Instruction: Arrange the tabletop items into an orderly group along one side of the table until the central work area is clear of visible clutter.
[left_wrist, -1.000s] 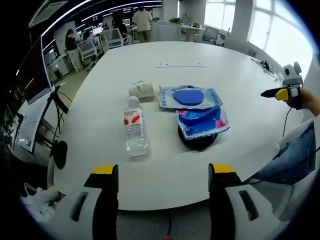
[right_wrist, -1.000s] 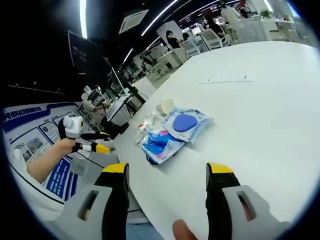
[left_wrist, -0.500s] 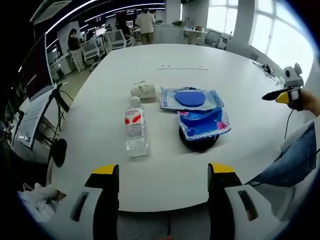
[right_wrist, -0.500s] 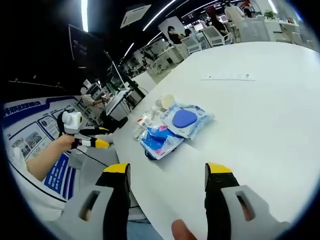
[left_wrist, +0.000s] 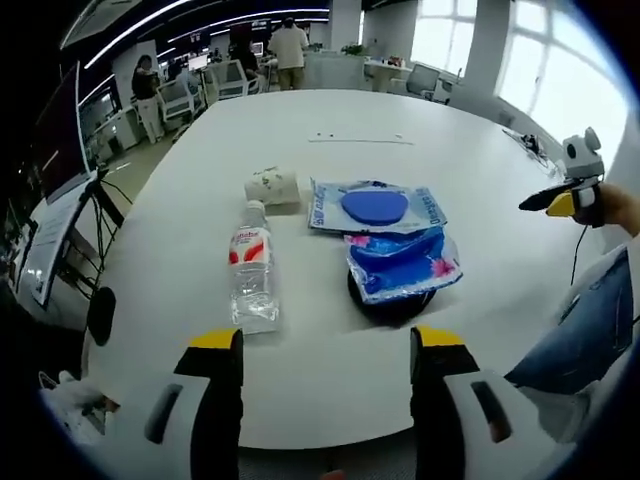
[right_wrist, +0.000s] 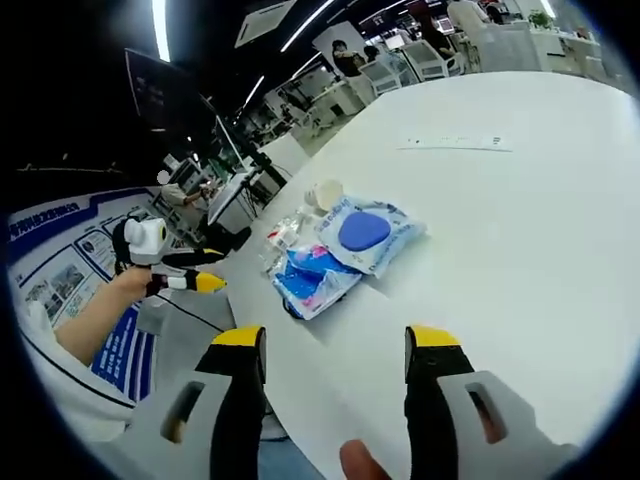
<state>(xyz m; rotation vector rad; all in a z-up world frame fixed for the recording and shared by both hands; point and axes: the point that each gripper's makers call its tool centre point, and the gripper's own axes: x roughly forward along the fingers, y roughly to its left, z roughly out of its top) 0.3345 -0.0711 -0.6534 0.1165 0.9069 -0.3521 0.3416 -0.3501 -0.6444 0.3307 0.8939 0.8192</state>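
Both hand-held grippers open, clutter clustered near my surface edge.
I hold left hand-held gripper and right hand-held gripper empty; water bottle, blue wipes packs, crumpled tissue sit close together on the surface.

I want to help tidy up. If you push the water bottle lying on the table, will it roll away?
Probably yes. The water bottle lies on its side on the smooth white table, and its round body would likely roll if nudged from the side. It looks like clear thin plastic, so it may dent a little when a tool squeezes it. How full it is, I cannot tell.
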